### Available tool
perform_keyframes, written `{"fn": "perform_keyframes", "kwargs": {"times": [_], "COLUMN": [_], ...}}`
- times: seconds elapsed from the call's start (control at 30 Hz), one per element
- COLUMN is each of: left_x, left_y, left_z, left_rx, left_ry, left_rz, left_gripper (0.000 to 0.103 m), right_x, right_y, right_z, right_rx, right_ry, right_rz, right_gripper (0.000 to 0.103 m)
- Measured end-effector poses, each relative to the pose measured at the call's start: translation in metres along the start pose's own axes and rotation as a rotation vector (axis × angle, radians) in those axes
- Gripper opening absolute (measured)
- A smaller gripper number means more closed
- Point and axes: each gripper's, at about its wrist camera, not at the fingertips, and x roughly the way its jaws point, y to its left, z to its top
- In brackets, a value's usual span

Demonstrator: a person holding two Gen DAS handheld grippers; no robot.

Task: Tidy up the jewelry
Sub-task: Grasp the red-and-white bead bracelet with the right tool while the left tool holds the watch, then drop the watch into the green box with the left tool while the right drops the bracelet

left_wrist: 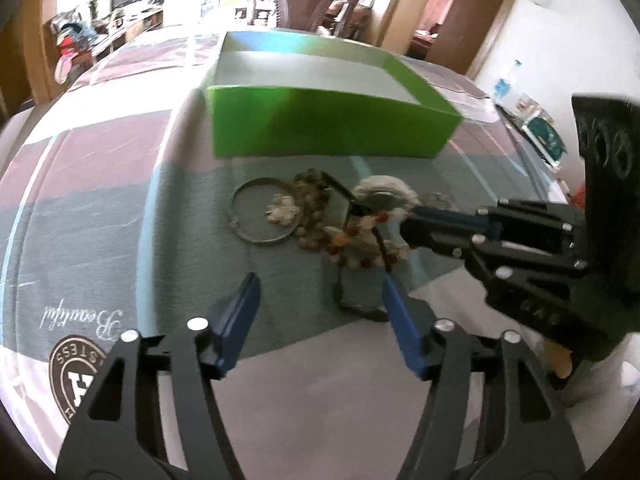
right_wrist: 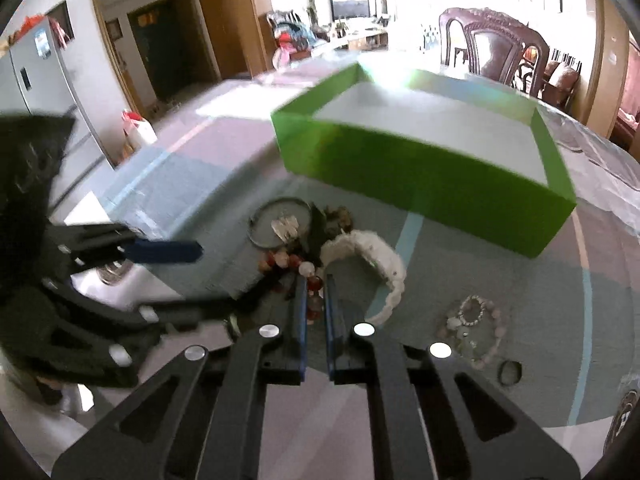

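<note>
While your right gripper (right_wrist: 314,292) has its 2 blue fingers nearly closed on the red and white bead bracelet (right_wrist: 310,276), your left gripper (left_wrist: 320,292) hangs wide open and empty over the cloth. The bracelet lies in the jewelry pile on the tablecloth (left_wrist: 120,208), at 12 o'clock from the right camera, with the green box (right_wrist: 420,176) beyond it toward 1 o'clock. I judge the strand light, loose and slippery: it will sag and swing, and it may drag its tangled neighbours along. Pinch across the beads, not the cord. The white lace bracelet (right_wrist: 372,256) touches the pile at 1 o'clock and looks soft. The thin metal bangle (left_wrist: 260,212) is stiff, so take it by the rim. A pale bead bracelet (right_wrist: 476,328) lies apart at 3 o'clock.
</note>
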Motion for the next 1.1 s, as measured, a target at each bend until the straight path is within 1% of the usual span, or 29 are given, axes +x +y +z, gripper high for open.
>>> {"fn": "perform_keyframes", "kwargs": {"times": [0.13, 0.27, 0.3, 0.33, 0.37, 0.4, 0.47, 0.5, 0.57, 0.83, 0.93, 0.97, 1.03, 1.07, 1.1], "left_x": [0.011, 0.02, 0.025, 0.03, 0.036, 0.04, 0.045, 0.045, 0.044, 0.025, 0.019, 0.017, 0.012, 0.008, 0.003], "left_y": [-0.014, -0.029, -0.033, -0.036, -0.037, -0.035, -0.032, -0.03, -0.027, 0.0, 0.007, 0.009, 0.01, 0.008, 0.009], "left_z": [0.004, 0.005, 0.005, 0.005, 0.004, 0.004, 0.004, 0.005, 0.006, 0.013, 0.016, 0.016, 0.018, 0.02, 0.021], "left_rx": [0.02, 0.057, 0.069, 0.077, 0.077, 0.068, 0.051, 0.05, 0.044, -0.022, -0.038, -0.042, -0.045, -0.04, -0.036], "left_ry": [0.022, 0.042, 0.048, 0.061, 0.076, 0.095, 0.098, 0.09, 0.08, 0.034, 0.018, 0.014, 0.0, -0.016, -0.029], "left_rz": [-0.028, -0.08, -0.076, -0.065, -0.054, -0.058, -0.067, -0.055, -0.039, 0.03, 0.057, 0.068, 0.115, 0.144, 0.157], "left_gripper": [0.065, 0.066, 0.065, 0.059, 0.036, 0.027, 0.021, 0.018, 0.013, 0.013, 0.013, 0.013, 0.013, 0.013, 0.013], "right_x": [-0.017, -0.025, -0.027, -0.03, -0.032, -0.035, -0.041, -0.044, -0.048, -0.059, -0.054, -0.049, -0.041, -0.038, -0.037], "right_y": [0.003, -0.001, -0.004, -0.007, -0.009, -0.012, -0.016, -0.02, -0.025, -0.056, -0.06, -0.06, -0.06, -0.062, -0.063], "right_z": [0.004, 0.006, 0.007, 0.008, 0.008, 0.008, 0.009, 0.009, 0.007, -0.001, -0.005, -0.006, -0.009, -0.01, -0.009], "right_rx": [0.003, 0.026, 0.033, 0.043, 0.05, 0.059, 0.077, 0.086, 0.097, 0.179, 0.183, 0.182, 0.181, 0.183, 0.187], "right_ry": [-0.044, -0.064, -0.067, -0.074, -0.079, -0.085, -0.095, -0.1, -0.108, -0.124, -0.099, -0.083, -0.052, -0.044, -0.038], "right_rz": [0.027, 0.029, 0.028, 0.025, 0.026, 0.03, 0.045, 0.05, 0.028, -0.055, -0.113, -0.146, -0.211, -0.219, -0.219], "right_gripper": [0.008, 0.008, 0.008, 0.008, 0.008, 0.008, 0.008, 0.008, 0.008, 0.008, 0.008, 0.008, 0.008, 0.008, 0.008]}}
